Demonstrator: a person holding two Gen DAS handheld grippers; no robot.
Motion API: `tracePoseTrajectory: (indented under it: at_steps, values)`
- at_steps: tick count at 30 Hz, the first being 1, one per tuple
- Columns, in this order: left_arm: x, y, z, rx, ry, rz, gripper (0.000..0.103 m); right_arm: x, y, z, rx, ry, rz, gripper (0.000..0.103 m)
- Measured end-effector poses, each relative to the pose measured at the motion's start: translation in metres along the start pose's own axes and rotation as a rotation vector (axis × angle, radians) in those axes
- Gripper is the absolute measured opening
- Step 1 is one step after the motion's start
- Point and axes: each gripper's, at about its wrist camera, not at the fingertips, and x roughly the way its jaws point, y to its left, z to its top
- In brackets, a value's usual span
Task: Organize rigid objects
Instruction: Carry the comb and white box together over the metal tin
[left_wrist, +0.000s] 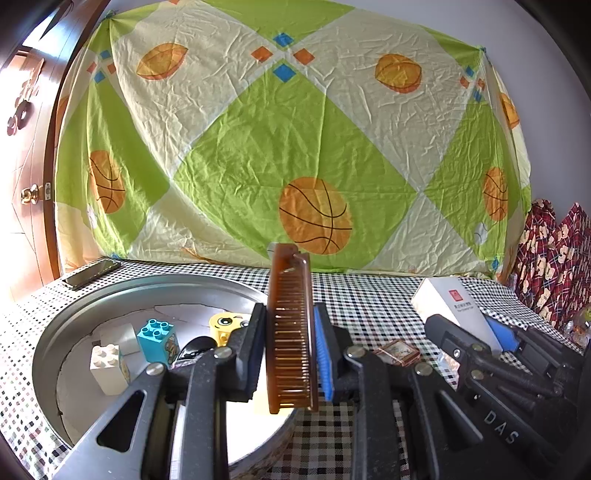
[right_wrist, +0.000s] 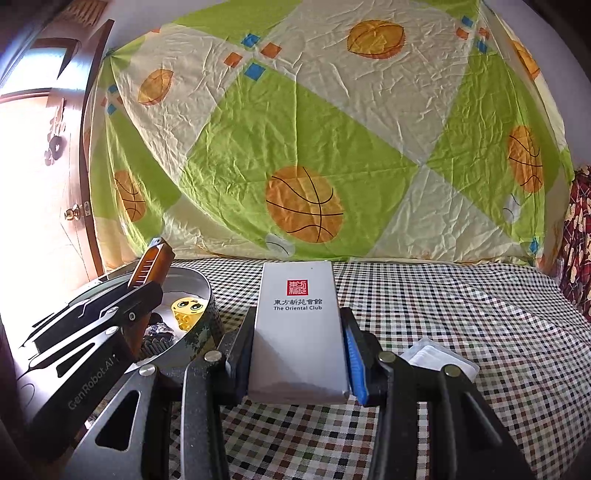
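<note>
My left gripper is shut on a brown translucent comb, held on edge above the right rim of a round metal tin. Inside the tin lie a white brick, a blue brick, a yellow face block and a dark object. My right gripper is shut on a white box printed "The Oriental Club", raised over the checked cloth. In the right wrist view the left gripper with the comb shows at the left, over the tin.
A checked cloth covers the table, with a basketball-print sheet hung behind. A phone lies at the back left. A small framed piece and a clear packet rest on the cloth. A door is left.
</note>
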Motion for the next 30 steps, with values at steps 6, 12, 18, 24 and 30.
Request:
tracePoseTrajectory:
  at_steps: [6,12,18,24,30]
  values:
    - [-0.001,0.002,-0.001,-0.006,0.002,-0.004,0.024,0.001,0.005,0.000,-0.006,-0.001,0.016,0.045]
    - [-0.003,0.010,0.000,-0.022,0.002,-0.011,0.024,0.001,0.009,0.000,-0.013,-0.003,0.025,0.045]
    - [-0.005,0.015,0.000,-0.034,0.004,-0.020,0.024,0.002,0.014,0.000,-0.016,-0.004,0.033,0.045]
    - [-0.009,0.018,0.000,-0.042,-0.007,-0.031,0.024,0.002,0.019,0.000,-0.019,-0.011,0.043,0.045]
    - [-0.012,0.024,0.000,-0.055,-0.010,-0.034,0.024,0.000,0.024,0.001,-0.024,-0.026,0.057,0.045]
